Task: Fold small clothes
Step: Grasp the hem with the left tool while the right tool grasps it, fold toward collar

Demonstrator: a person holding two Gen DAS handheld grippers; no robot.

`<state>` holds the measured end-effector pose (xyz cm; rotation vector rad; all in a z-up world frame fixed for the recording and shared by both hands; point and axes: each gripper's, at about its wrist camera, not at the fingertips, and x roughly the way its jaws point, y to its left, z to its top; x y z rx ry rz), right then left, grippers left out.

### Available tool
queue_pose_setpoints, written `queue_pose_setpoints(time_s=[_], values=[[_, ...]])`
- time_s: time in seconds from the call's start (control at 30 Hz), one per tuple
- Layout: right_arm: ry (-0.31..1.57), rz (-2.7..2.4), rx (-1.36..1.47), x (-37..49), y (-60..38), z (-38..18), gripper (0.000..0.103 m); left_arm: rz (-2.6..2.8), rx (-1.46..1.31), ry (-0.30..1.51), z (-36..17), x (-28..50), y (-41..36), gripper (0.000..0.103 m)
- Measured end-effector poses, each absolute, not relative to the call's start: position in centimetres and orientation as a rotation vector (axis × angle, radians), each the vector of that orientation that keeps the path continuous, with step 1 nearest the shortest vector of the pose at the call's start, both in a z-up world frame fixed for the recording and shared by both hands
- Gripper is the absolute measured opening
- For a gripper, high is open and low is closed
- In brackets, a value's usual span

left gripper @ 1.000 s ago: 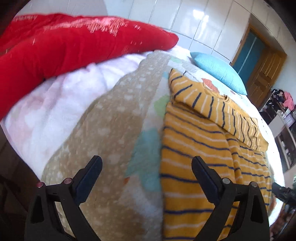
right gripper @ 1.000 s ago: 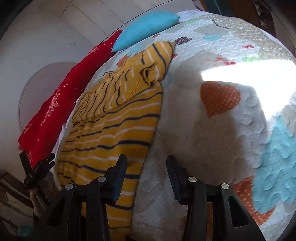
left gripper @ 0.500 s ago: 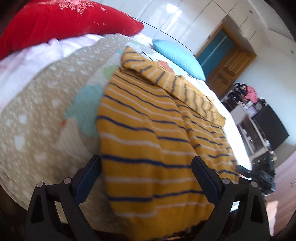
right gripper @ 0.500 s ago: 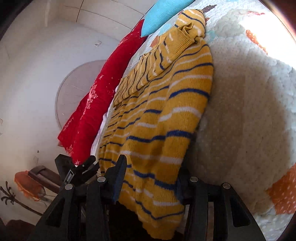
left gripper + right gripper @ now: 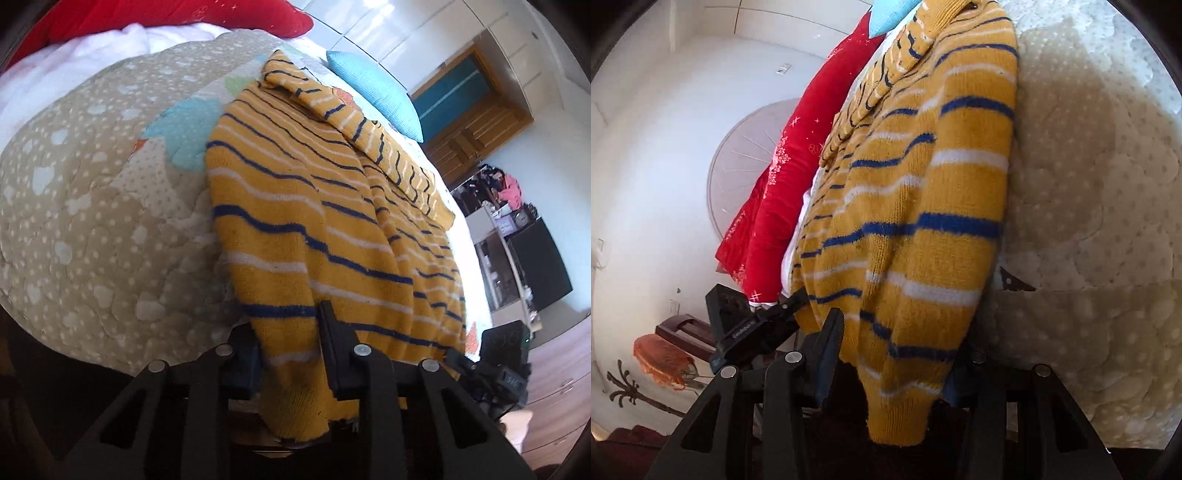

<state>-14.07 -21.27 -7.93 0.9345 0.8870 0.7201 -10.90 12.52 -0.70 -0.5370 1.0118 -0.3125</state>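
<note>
A mustard-yellow knitted sweater (image 5: 317, 221) with navy and white stripes lies on the bed, its hem hanging over the near edge; a sleeve is folded across its far part. My left gripper (image 5: 288, 350) is shut on the hem at the sweater's left corner. In the right wrist view the same sweater (image 5: 916, 206) hangs between the fingers of my right gripper (image 5: 894, 354), which is shut on the hem at its right corner. The right finger there is partly hidden by the cloth.
The bed has a quilted beige and pastel cover (image 5: 92, 206). A red blanket (image 5: 166, 14) and a blue pillow (image 5: 373, 92) lie at the far side. A wooden door (image 5: 476, 122) and shelves (image 5: 517, 251) stand to the right.
Both grippers moved down to the bed's near edge and closed on the sweater's hem, left at the left corner, right at the right corner.
</note>
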Motion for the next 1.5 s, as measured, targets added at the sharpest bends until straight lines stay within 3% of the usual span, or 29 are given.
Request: queue_pose_setpoints(time_s=[0.03, 0.1, 0.17, 0.23, 0.27, 0.3, 0.33, 0.4, 0.43, 0.8, 1.13, 1.3, 1.5], values=[[0.889, 0.712, 0.917, -14.1, -21.0, -7.7, 0.051, -0.308, -0.547, 1.015, -0.8, -10.8, 12.6, 0.030], [0.895, 0.696, 0.890, -14.2, -21.0, -7.3, 0.049, -0.316, -0.563, 1.012, -1.0, -10.7, 12.2, 0.047], [0.901, 0.686, 0.877, -14.2, -20.7, -7.0, 0.048, -0.320, -0.526, 1.003, -0.7, -10.7, 11.3, 0.055], [0.906, 0.682, 0.871, -14.2, -20.7, -6.9, 0.048, -0.294, -0.448, 1.010, -0.5, -10.7, 10.1, 0.055], [0.907, 0.680, 0.870, -14.1, -20.4, -6.8, 0.048, -0.277, -0.405, 1.019, -0.4, -10.7, 9.6, 0.052], [0.909, 0.677, 0.867, -14.0, -20.0, -6.7, 0.047, -0.245, -0.363, 1.024, -0.2, -10.6, 9.2, 0.036], [0.911, 0.670, 0.861, -14.1, -19.8, -6.7, 0.045, -0.221, -0.332, 1.028, -0.1, -10.6, 9.0, 0.028], [0.930, 0.638, 0.834, -13.8, -19.5, -6.6, 0.020, -0.234, -0.350, 1.034, 0.3, -10.4, 9.5, 0.012], [0.937, 0.629, 0.822, -13.6, -19.3, -6.5, 0.015, -0.238, -0.356, 1.037, 0.6, -10.4, 9.7, 0.010], [0.809, 0.741, 0.843, -15.2, -21.1, -1.3, 0.012, -0.286, -0.281, 0.929, 7.1, -13.1, 9.9, 0.009], [0.893, 0.742, 0.833, -17.6, -20.7, -2.7, 0.011, -0.278, -0.289, 1.030, 4.6, -16.3, 9.3, 0.009], [0.897, 0.728, 0.833, -17.7, -21.6, -2.9, 0.011, -0.270, -0.305, 1.031, 4.5, -14.6, 9.9, 0.009], [0.790, 0.719, 0.768, -15.4, -23.6, 0.8, 0.011, -0.270, -0.268, 0.900, 8.3, -10.6, 9.6, 0.009]])
